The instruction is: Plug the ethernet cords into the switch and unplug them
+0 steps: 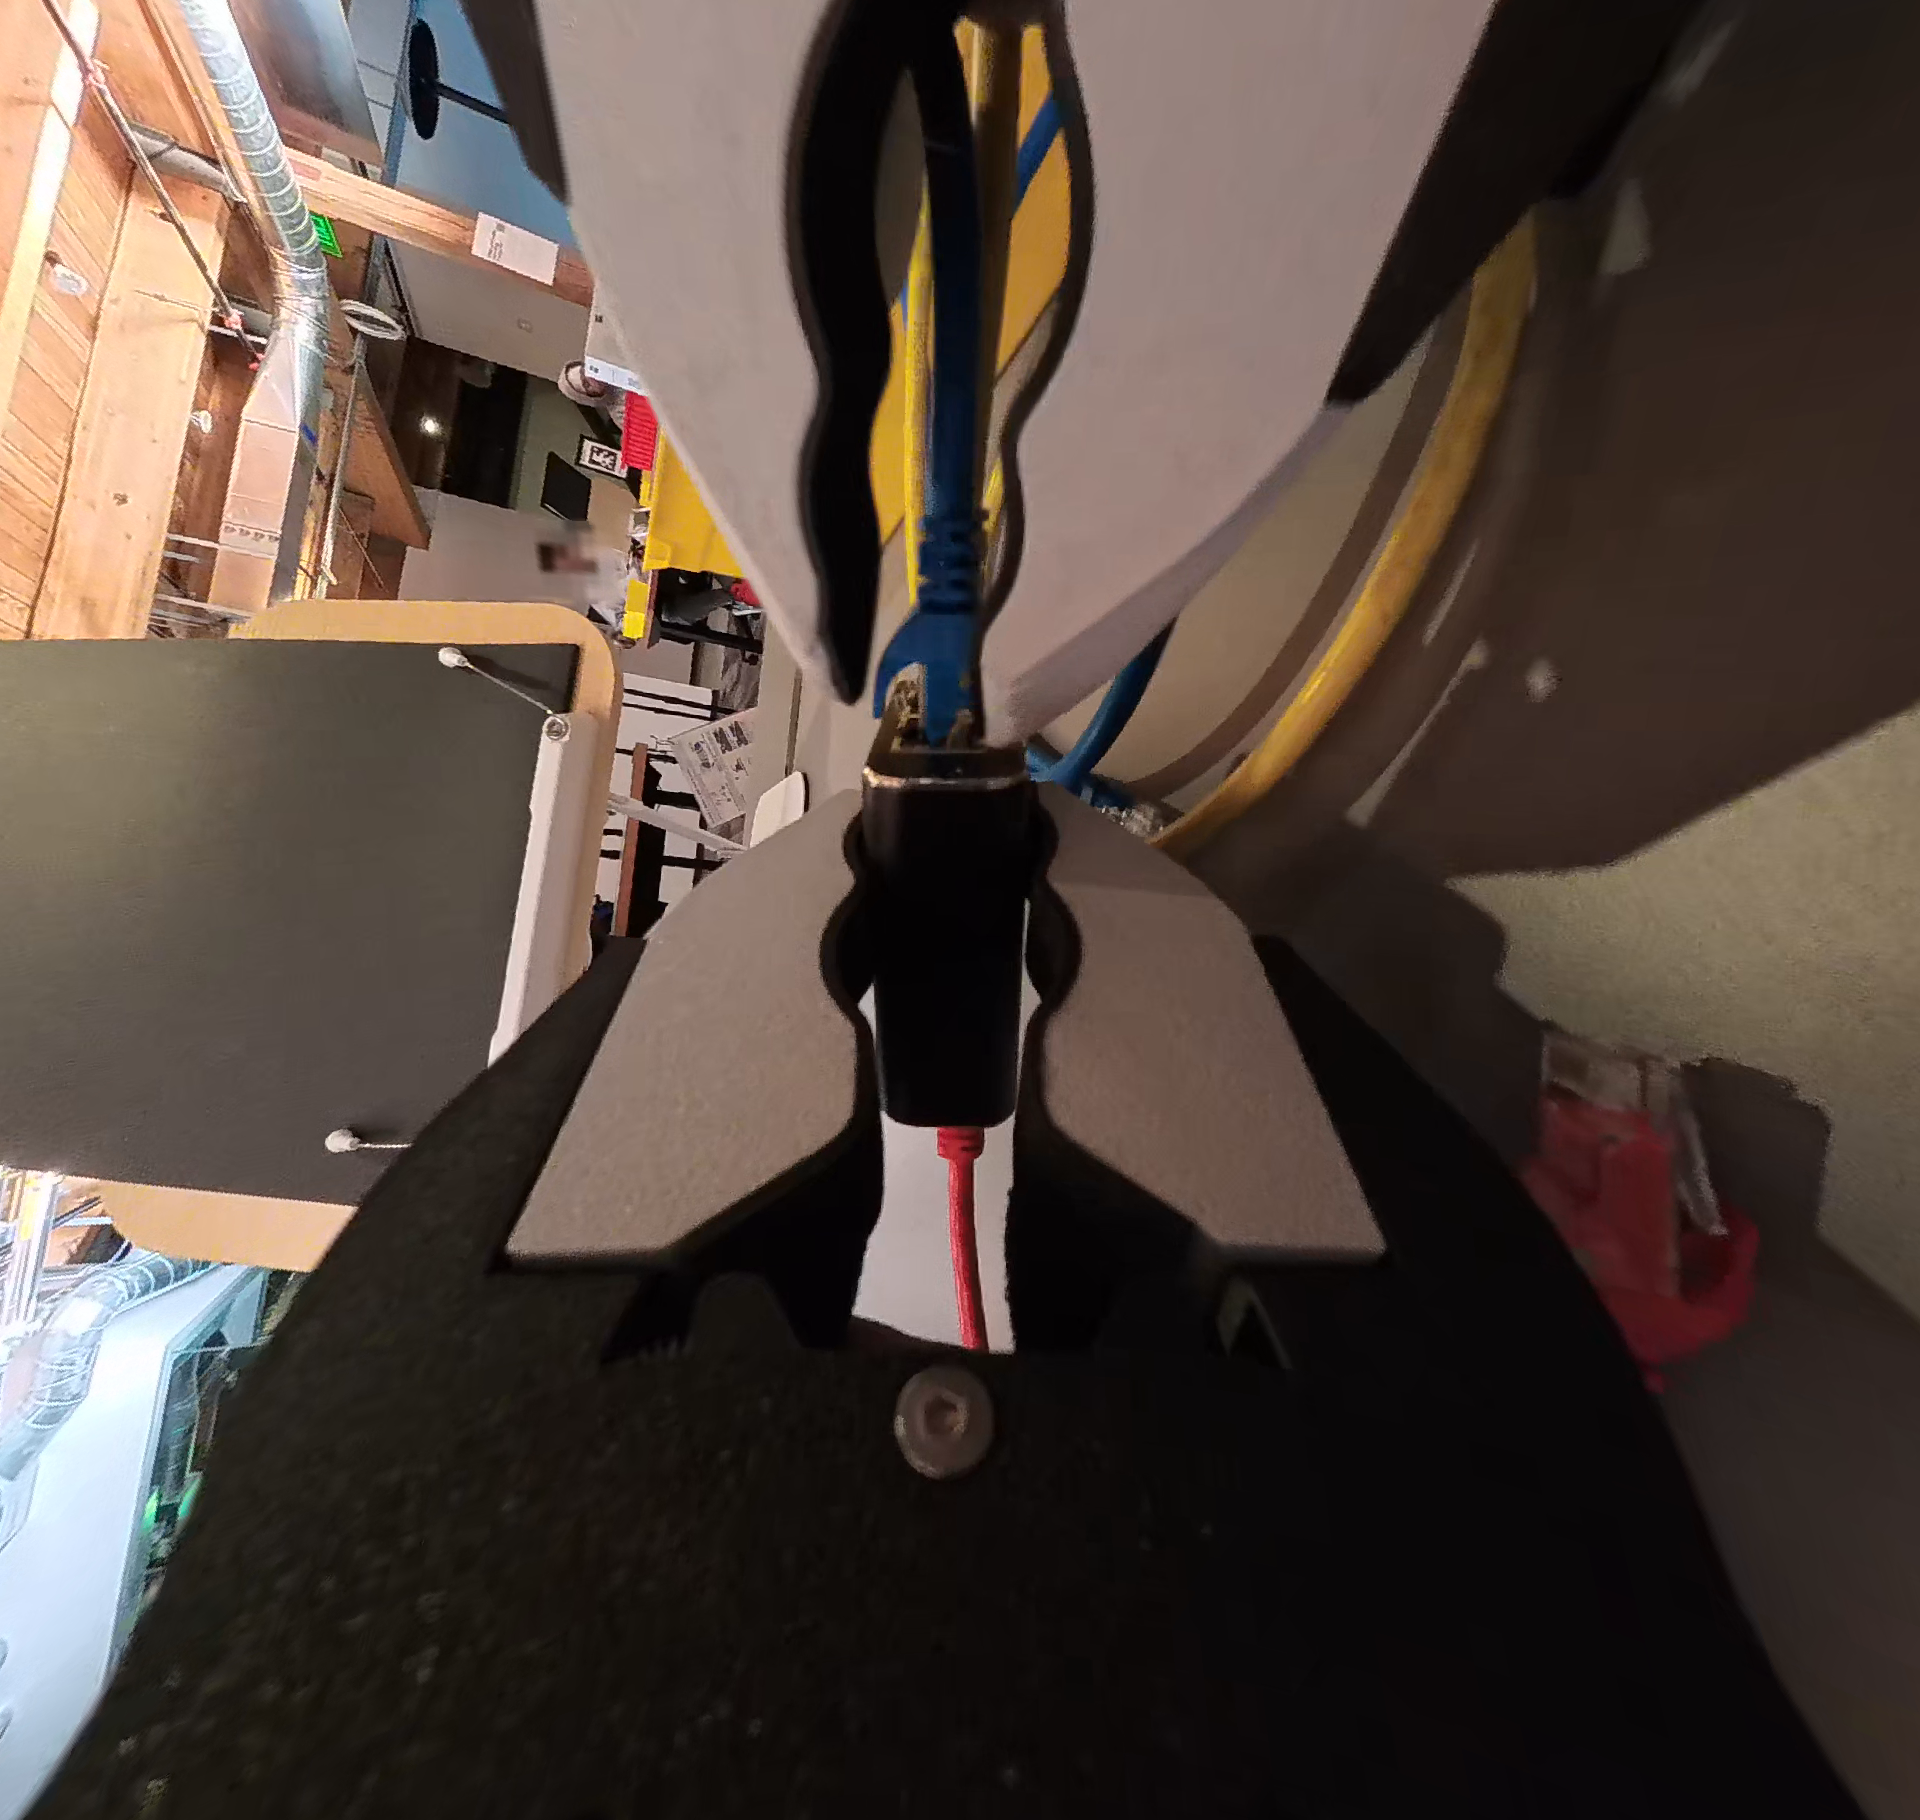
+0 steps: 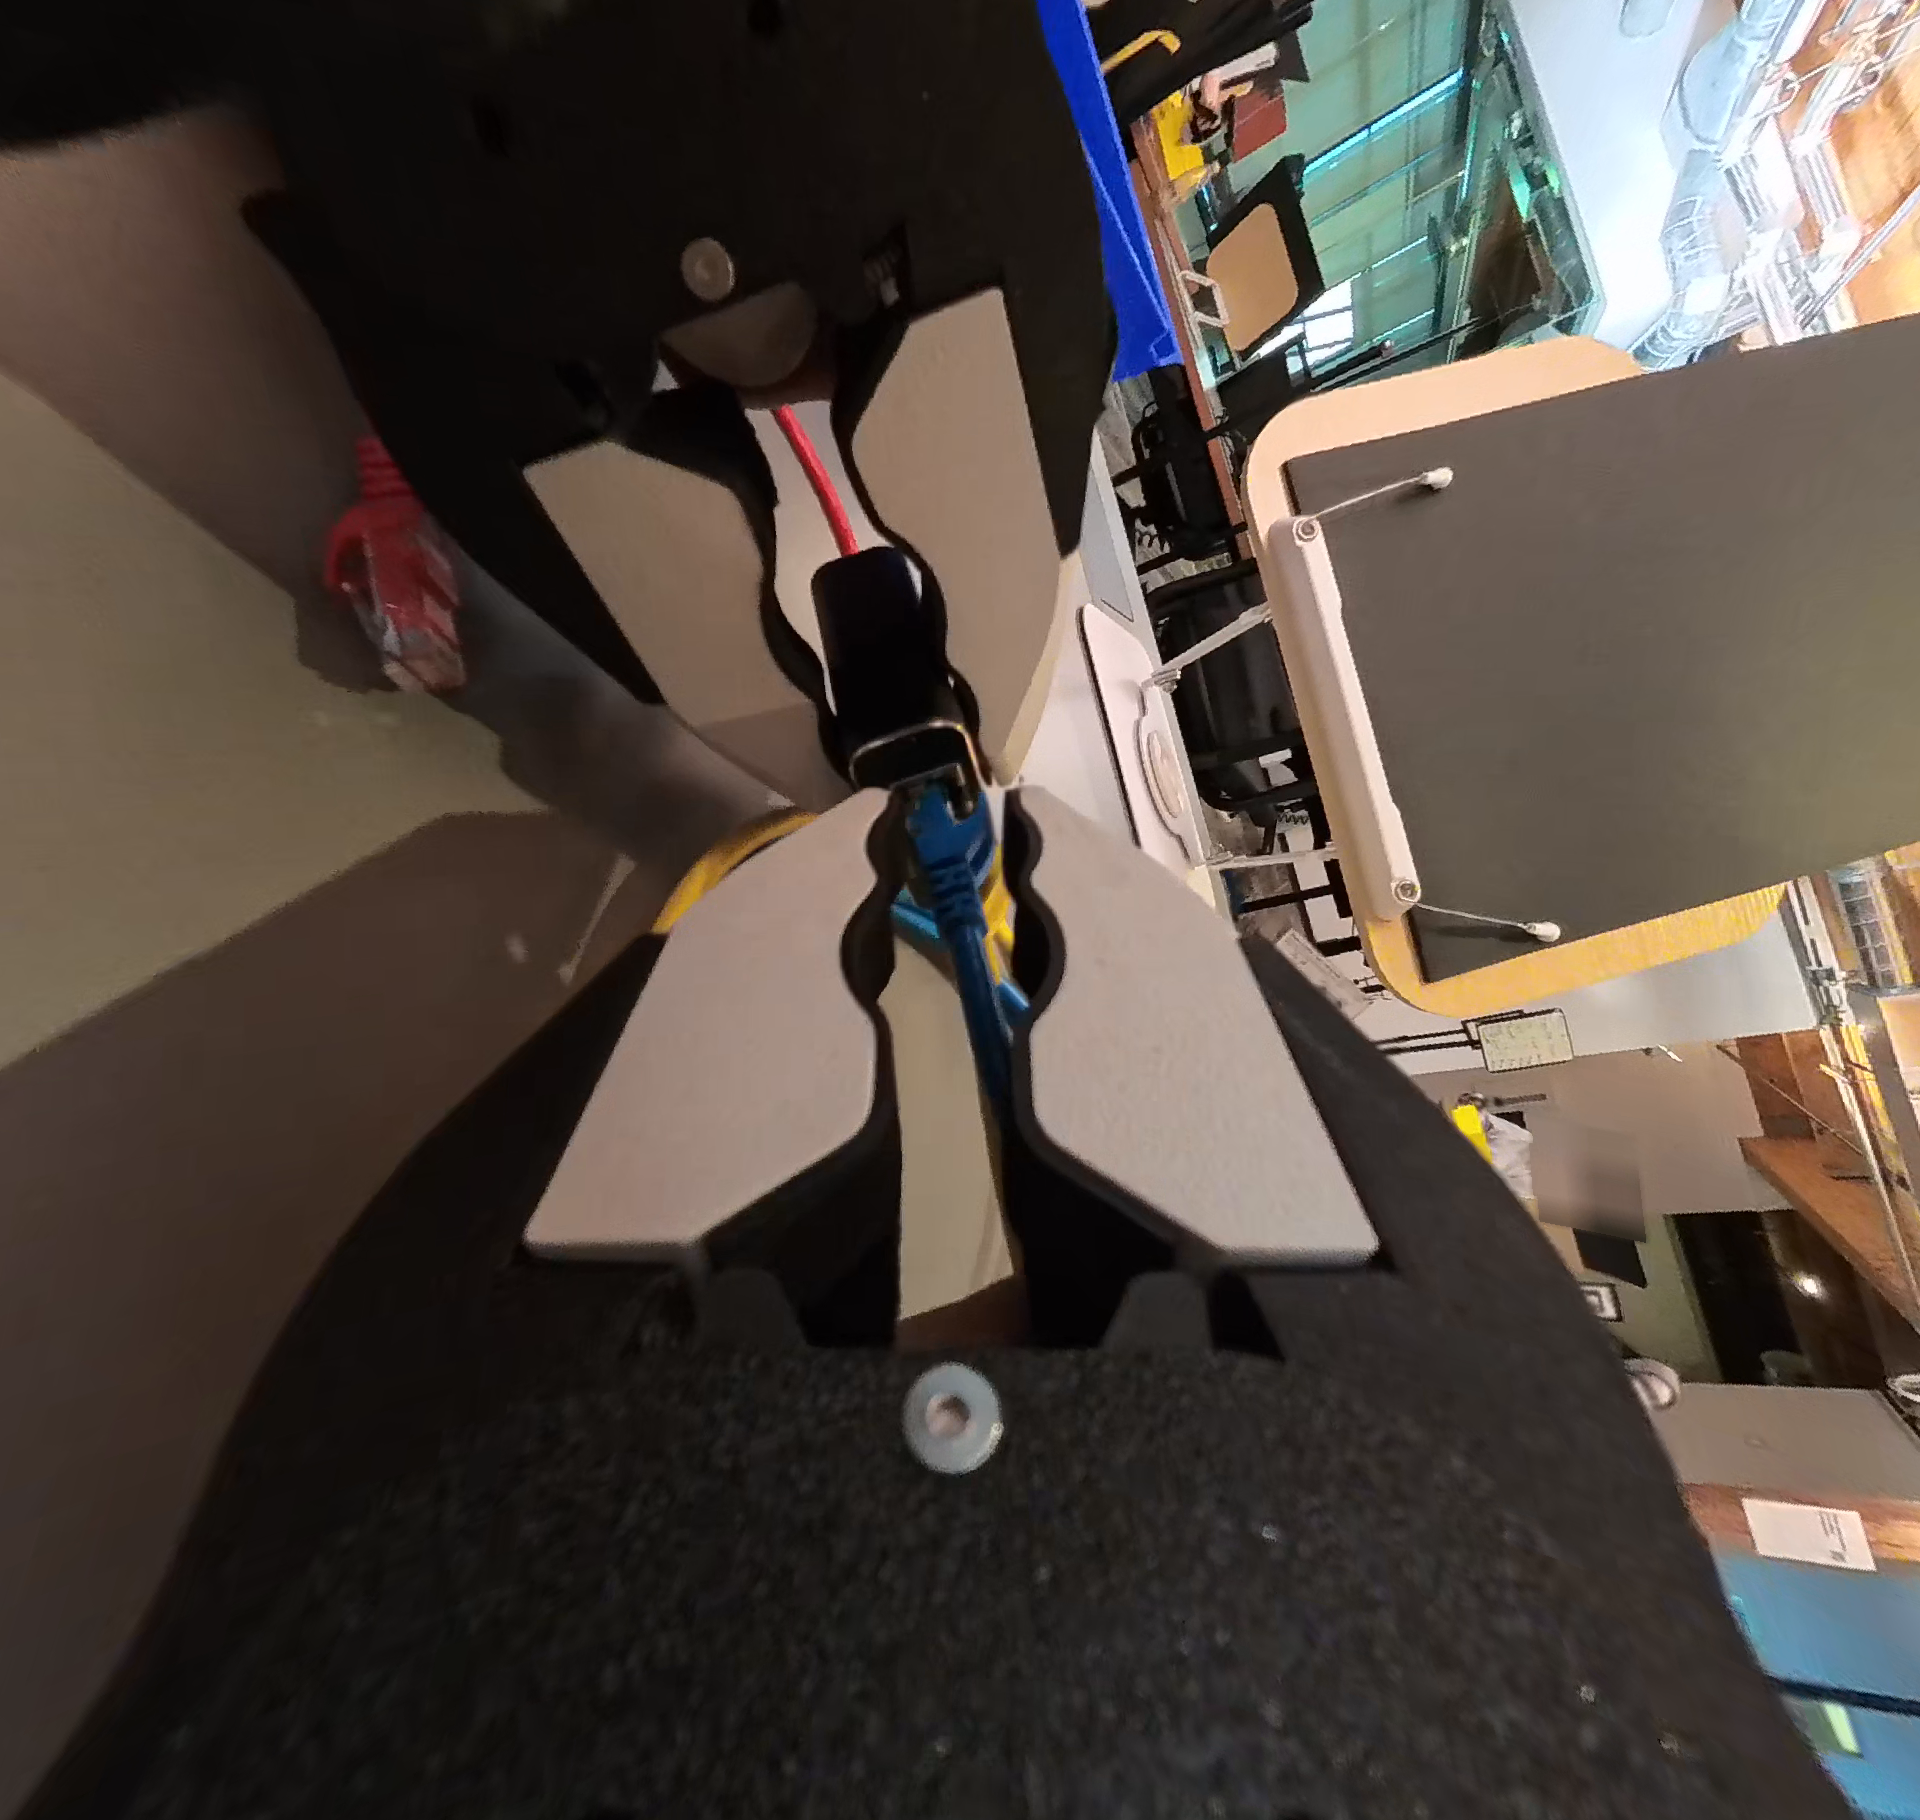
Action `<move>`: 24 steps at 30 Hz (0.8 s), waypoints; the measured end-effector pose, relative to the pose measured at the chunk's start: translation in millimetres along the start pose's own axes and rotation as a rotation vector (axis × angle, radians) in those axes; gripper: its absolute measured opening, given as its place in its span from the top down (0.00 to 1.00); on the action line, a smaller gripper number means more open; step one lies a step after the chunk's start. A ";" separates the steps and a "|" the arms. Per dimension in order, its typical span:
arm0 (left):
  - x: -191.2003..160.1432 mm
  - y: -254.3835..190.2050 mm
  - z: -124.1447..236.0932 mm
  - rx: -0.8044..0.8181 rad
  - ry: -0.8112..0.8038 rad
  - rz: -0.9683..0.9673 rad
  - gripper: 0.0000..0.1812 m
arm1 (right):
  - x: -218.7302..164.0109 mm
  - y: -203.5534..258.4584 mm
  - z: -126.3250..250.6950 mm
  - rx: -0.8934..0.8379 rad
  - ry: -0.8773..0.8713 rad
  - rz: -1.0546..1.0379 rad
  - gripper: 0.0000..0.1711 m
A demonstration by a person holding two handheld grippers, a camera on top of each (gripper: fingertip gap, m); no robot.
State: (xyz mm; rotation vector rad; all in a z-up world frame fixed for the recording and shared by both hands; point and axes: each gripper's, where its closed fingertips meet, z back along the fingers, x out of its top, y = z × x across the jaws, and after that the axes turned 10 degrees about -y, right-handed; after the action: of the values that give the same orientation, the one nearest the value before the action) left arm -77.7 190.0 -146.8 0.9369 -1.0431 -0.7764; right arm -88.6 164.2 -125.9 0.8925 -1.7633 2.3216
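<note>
The left tongs [image 1: 945, 939] are closed on a small black adapter block [image 1: 943, 939], the piece that serves here as the switch, and hold it clear of the worktop [image 1: 1714, 991]. A red cord [image 1: 966, 1240] leaves the rear end of the block and runs back between the tong plates. The right tongs [image 2: 951, 897] face the left pair nose to nose and are closed on the blue cord [image 2: 951, 877] just behind its plug. The blue plug [image 1: 930, 690] sits at the open socket of the block; its tip is inside the socket mouth, but whether the latch has caught cannot be told from either view.

The step in hand appears to be the seating or the release of the blue plug at the block. The next move calls for a straight travel along the socket axis, with the left tongs holding the block rigid. For withdrawal, the latch tab needs pressing first.

A yellow cord [image 2: 717, 877] lies on the worktop below the tongs. A loose red plug [image 2: 400, 575] rests on the worktop, well apart from the block.
</note>
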 end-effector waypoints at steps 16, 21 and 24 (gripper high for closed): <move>0.9 -6.2 -0.9 -0.026 0.012 -0.026 0.86 | -13.4 6.2 -0.9 0.039 0.070 0.079 0.91; 3.0 -6.8 -0.9 -0.028 0.008 -0.025 0.86 | -13.7 5.4 1.0 0.036 0.064 0.091 0.92; 2.2 -6.4 -0.8 -0.028 0.008 -0.028 0.86 | -12.6 5.5 0.9 0.037 0.059 0.083 0.92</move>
State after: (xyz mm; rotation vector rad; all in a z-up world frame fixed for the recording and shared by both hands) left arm -76.8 185.7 -152.0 0.9316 -1.0115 -0.8074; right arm -80.0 164.9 -136.7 0.7620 -1.7724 2.4126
